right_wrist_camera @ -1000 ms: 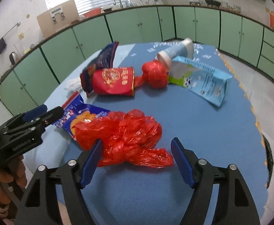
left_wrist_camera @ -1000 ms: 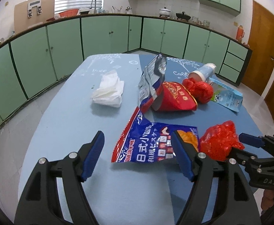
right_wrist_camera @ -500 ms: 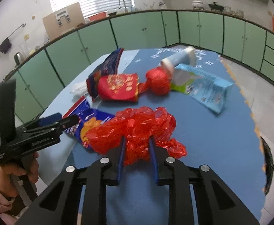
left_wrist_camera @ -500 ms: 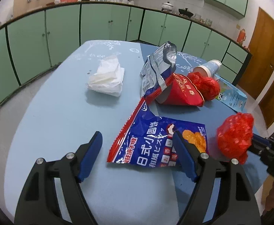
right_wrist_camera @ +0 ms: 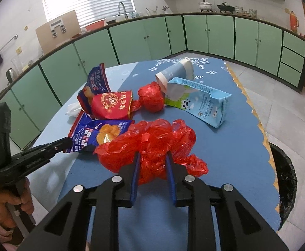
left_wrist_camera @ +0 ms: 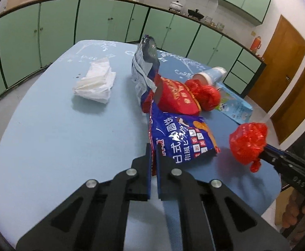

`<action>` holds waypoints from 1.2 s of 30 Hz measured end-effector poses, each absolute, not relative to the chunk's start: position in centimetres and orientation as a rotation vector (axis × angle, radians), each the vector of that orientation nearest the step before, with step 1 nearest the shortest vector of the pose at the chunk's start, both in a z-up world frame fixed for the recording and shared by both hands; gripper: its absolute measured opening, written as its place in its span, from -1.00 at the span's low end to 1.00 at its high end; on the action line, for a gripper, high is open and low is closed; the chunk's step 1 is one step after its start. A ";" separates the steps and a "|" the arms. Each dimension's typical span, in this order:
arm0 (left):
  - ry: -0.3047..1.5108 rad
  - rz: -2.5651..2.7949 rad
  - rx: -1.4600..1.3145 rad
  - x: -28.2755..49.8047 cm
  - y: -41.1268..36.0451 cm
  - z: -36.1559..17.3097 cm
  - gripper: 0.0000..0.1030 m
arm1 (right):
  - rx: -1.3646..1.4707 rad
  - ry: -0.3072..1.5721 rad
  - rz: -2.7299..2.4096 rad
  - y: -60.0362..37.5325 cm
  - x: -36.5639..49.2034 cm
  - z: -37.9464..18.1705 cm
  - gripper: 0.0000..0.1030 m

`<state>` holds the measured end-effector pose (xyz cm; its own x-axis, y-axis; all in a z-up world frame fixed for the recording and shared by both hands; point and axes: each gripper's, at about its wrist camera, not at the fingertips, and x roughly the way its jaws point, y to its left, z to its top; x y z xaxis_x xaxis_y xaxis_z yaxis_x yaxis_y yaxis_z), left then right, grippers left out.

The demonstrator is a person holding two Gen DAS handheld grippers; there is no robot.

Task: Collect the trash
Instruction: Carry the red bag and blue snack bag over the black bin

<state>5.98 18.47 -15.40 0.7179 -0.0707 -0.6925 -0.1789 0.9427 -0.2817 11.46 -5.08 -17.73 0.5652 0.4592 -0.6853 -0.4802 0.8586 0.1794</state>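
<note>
Both grippers have a catch. Left gripper [left_wrist_camera: 154,154]: its jaws have just been closing and now pinch the near edge of the blue snack bag [left_wrist_camera: 181,138], which lies flat on the blue table [left_wrist_camera: 69,136] and runs away from the fingertips toward the far right. Right gripper [right_wrist_camera: 152,163]: its jaws are pressed onto the crumpled red plastic bag [right_wrist_camera: 152,142], the blue pads sunk into its middle while loose folds spill out left and right of them; seen from the left wrist, that bag hangs as a bunched red lump at the tip of the gripper, clear of the tabletop, just right of the snack bag.

Farther off on the table lies the rest of the trash: a red foil packet [right_wrist_camera: 110,104] touching the snack bag's far end, a torn blue-and-silver wrapper [left_wrist_camera: 145,62] standing up behind it, a tied red bag ball [right_wrist_camera: 151,98], a paper cup [right_wrist_camera: 175,75] on its side and a flattened milk carton [right_wrist_camera: 202,102] to the right. White tissue [left_wrist_camera: 96,83] sits apart on the far left. At the right edge, below the table, shows a black-lined bin [right_wrist_camera: 286,177]
</note>
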 end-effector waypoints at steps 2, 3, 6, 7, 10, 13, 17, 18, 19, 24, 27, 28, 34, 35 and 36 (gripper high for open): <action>0.774 0.056 -0.358 6.1 18.6 -15.4 -0.35 | -0.024 0.797 0.548 -5.3 11.5 -17.8 -0.54; 0.770 0.065 -0.368 6.2 18.7 -15.4 -0.01 | -0.023 0.799 0.544 -5.4 11.6 -17.9 -0.54; 0.780 0.067 -0.386 6.9 18.9 -15.7 0.06 | -0.020 0.800 0.537 -5.5 11.5 -17.9 -0.54; 0.788 0.066 -0.386 7.2 18.9 -15.9 0.06 | -0.021 0.799 0.535 -5.5 11.5 -17.9 -0.54; 0.820 0.054 -0.390 8.2 18.7 -16.8 0.05 | -0.019 0.798 0.530 -5.7 11.6 -17.9 -0.54; 0.839 0.040 -0.382 8.7 18.1 -17.4 -0.46 | -0.025 0.794 0.523 -5.7 11.6 -17.8 -0.54; 0.801 0.032 -0.346 8.4 17.1 -16.5 -0.72 | -0.028 0.797 0.515 -5.9 11.7 -18.0 -0.54; 0.790 0.033 -0.347 8.3 17.1 -16.3 -0.75 | -0.027 0.798 0.514 -6.0 11.7 -18.0 -0.54; 0.776 0.035 -0.349 8.1 17.0 -16.0 -0.76 | -0.026 0.797 0.513 -6.0 11.7 -18.0 -0.54; 0.706 0.022 -0.323 6.8 15.9 -13.6 -0.80 | -0.029 0.778 0.505 -6.3 11.6 -17.5 -0.54; 0.679 -0.003 -0.296 6.2 14.7 -12.2 -0.80 | -0.019 0.753 0.493 -6.8 11.3 -16.7 -0.54; 0.671 -0.014 -0.285 6.1 14.2 -11.8 -0.80 | -0.015 0.746 0.490 -7.0 11.2 -16.5 -0.54; 0.642 -0.067 -0.225 6.8 11.5 -10.1 -0.80 | 0.032 0.688 0.422 -10.2 10.9 -14.4 -0.55; 0.639 -0.076 -0.218 6.9 11.1 -10.1 -0.80 | 0.039 0.683 0.411 -10.7 11.0 -14.2 -0.55; 0.635 -0.091 -0.212 7.1 10.5 -9.9 -0.80 | 0.046 0.677 0.397 -11.4 11.0 -13.9 -0.55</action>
